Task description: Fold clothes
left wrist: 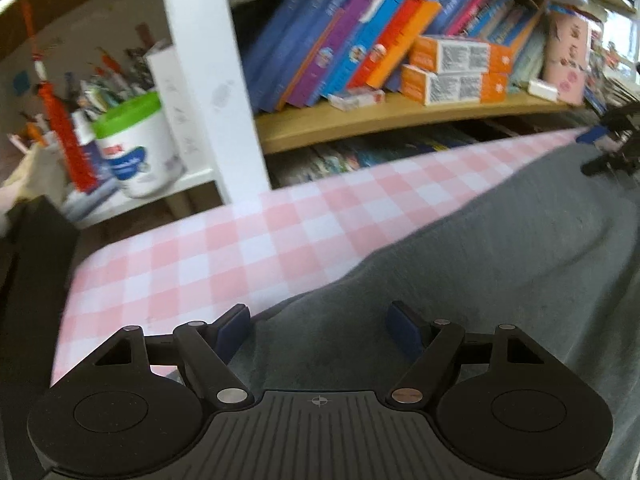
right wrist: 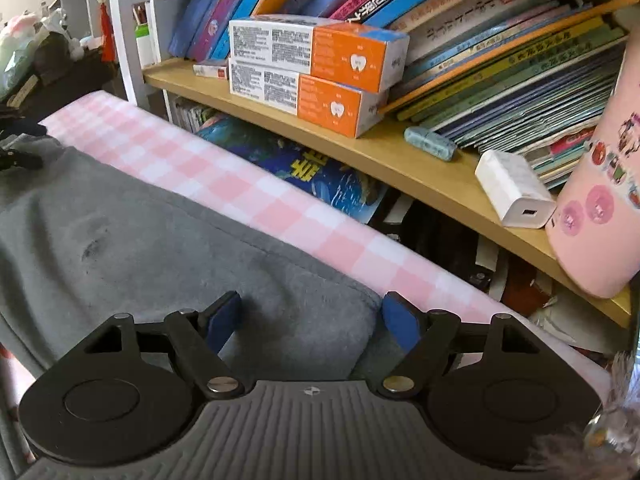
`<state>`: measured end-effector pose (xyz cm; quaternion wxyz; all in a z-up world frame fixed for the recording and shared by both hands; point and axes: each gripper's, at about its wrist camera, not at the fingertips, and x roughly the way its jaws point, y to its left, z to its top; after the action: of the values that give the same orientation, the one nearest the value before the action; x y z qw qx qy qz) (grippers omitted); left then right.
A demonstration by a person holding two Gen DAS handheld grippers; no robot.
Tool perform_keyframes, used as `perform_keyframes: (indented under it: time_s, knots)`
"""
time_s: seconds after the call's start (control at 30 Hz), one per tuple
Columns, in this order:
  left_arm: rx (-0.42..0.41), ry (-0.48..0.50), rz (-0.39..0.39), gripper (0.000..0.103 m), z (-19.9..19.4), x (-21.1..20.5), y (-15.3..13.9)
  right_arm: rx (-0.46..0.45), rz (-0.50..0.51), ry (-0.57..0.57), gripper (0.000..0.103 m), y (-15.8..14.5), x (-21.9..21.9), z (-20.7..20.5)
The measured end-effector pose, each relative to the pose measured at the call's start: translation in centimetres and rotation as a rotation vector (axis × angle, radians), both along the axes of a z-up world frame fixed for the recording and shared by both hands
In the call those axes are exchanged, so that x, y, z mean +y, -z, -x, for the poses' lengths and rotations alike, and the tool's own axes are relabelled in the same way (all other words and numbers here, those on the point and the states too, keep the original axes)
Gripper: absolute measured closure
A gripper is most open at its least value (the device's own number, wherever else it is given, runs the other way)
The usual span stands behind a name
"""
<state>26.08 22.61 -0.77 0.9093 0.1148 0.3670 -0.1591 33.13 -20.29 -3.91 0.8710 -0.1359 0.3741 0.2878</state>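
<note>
Garment: I see one grey garment (right wrist: pixel 132 236) lying spread on the pink-checked surface (left wrist: pixel 192 256), its far edge near the shelf side, a strip of check showing beyond it.
Left gripper (left wrist: pixel 318 326): my fingers (left wrist: pixel 232 328) stand wide apart over the garment's far left corner; cloth lies below and between them, but the pads do not press it. Nothing held.
Right gripper (right wrist: pixel 312 324): fingers (right wrist: pixel 400 326) likewise wide, straddling the rounded far right corner of the garment; no grip on it that I can see.
Step in hand: in my judgement, taking both far corners ahead of a fold toward the near side.
Method advised: I would lower each gripper until one finger slides under the edge, then close on the cloth layers only, not the checked cover. Both corners ought to be taken level with each other, so the fold line runs straight.
Risk: pinching the cover with the cloth; uneven corners giving a skewed fold.
Count, garments: one in view.
Count, grippers: two, each seen faintly at the edge of the other's view.
Count, orange boxes (right wrist: pixel 320 76): two, stacked on the wooden shelf (right wrist: pixel 420 168).
Count, white charger (right wrist: pixel 514 190): one, on the same shelf.
Books: many; not counted, too blurred.
</note>
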Motion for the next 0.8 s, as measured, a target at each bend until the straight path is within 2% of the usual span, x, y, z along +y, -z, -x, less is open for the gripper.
perform_keyframes:
  time_s: [0.2, 0.43, 0.5, 0.57, 0.63, 0.7, 0.8]
  knots:
    - [0.009, 0.039, 0.051, 0.025, -0.6, 0.7, 0.5, 0.009, -0.013, -0.005, 0.026, 0.3, -0.5, -0.6]
    - [0.037, 0.019, 0.073, 0.027, -1.1, 0.8, 0.5, 0.030, -0.068, 0.057, 0.029, 0.7, -1.0, -1.5]
    - [0.041, 0.010, 0.076, 0.034, -0.8, 0.7, 0.4, 0.031, -0.075, 0.057, 0.041, 0.6, -1.0, -1.1]
    - [0.051, 0.015, 0.086, 0.046, -0.5, 0.8, 0.2, 0.048, -0.087, 0.053, 0.074, 0.3, -1.2, -0.7]
    - [0.065, 0.019, 0.102, 0.070, -0.1, 0.9, -0.1, 0.081, -0.102, 0.057, 0.086, 0.0, -1.4, -0.3]
    - [0.077, 0.010, 0.113, 0.082, 0.3, 0.8, -0.3, 0.067, -0.081, 0.063, 0.088, -0.4, -1.0, 0.5]
    - [0.035, -0.010, 0.053, 0.084, 1.4, -0.2, -0.8, 0.018, -0.049, 0.081, 0.089, -1.1, -0.5, 1.7]
